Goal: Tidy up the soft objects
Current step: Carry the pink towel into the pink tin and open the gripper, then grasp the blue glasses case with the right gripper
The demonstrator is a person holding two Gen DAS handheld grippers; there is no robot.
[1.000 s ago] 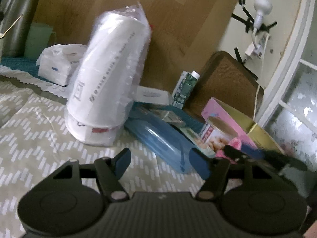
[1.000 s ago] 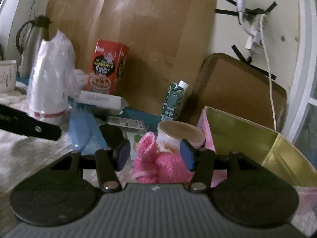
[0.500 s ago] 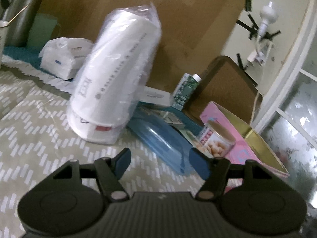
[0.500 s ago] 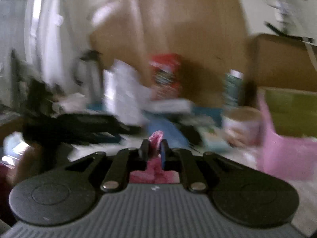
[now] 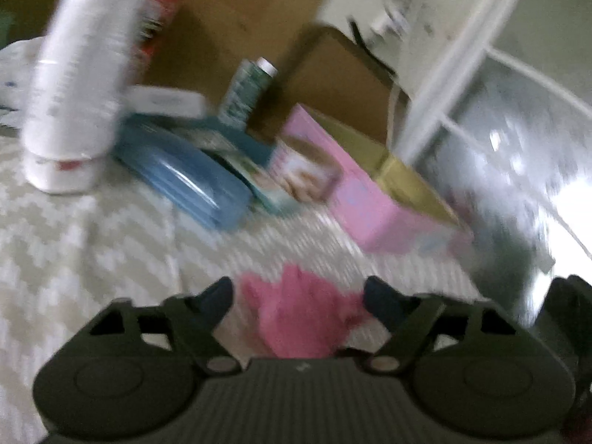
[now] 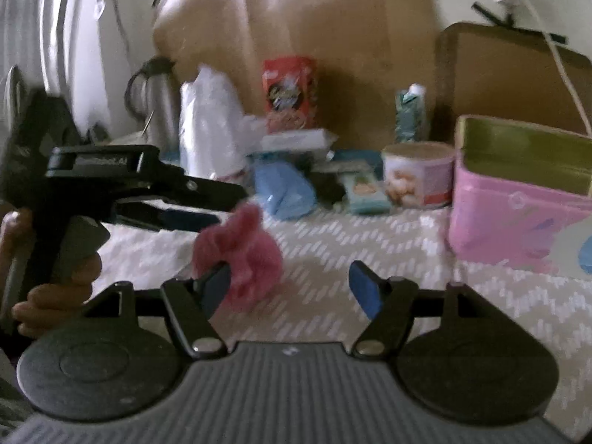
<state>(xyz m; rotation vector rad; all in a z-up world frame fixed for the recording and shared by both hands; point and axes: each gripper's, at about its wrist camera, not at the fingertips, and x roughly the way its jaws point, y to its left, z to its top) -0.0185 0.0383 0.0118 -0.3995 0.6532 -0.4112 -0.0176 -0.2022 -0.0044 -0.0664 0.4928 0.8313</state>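
The right gripper [image 6: 288, 288] is seen from its own camera with its jaws opening wide and nothing pressed between them; a fluffy pink sock [image 6: 240, 255] lies just in front of its left finger, perhaps brushing it, though the blur leaves that unclear. The left gripper [image 5: 298, 292] is likewise seen with its jaws opening, and the pink sock sits low between its two fingers, with neither pad plainly pressing on it. In the right view that left gripper is shown from the side, carried by a hand [image 6: 55, 288] near the left edge of the table, its fingers reaching over the sock. The sock rests on a pale zigzag-patterned tablecloth [image 6: 370, 244], toward the near middle of the table. It is judged to be very light, soft and easily squashed, not slippery and not fragile; a pinch across its bunched middle should hold, while a grip on a loose edge may let it droop or slip free. Farther back a pink box [image 6: 518, 207] with a gold-lined open top stands toward the right edge, with a round tin [image 6: 418, 174] just beside it. Along the far edge a blue plastic packet [image 6: 285, 188], a wrapped white roll [image 6: 211, 133], a red carton [image 6: 290, 92] and a metal flask [image 6: 155, 100] are set against brown cardboard.
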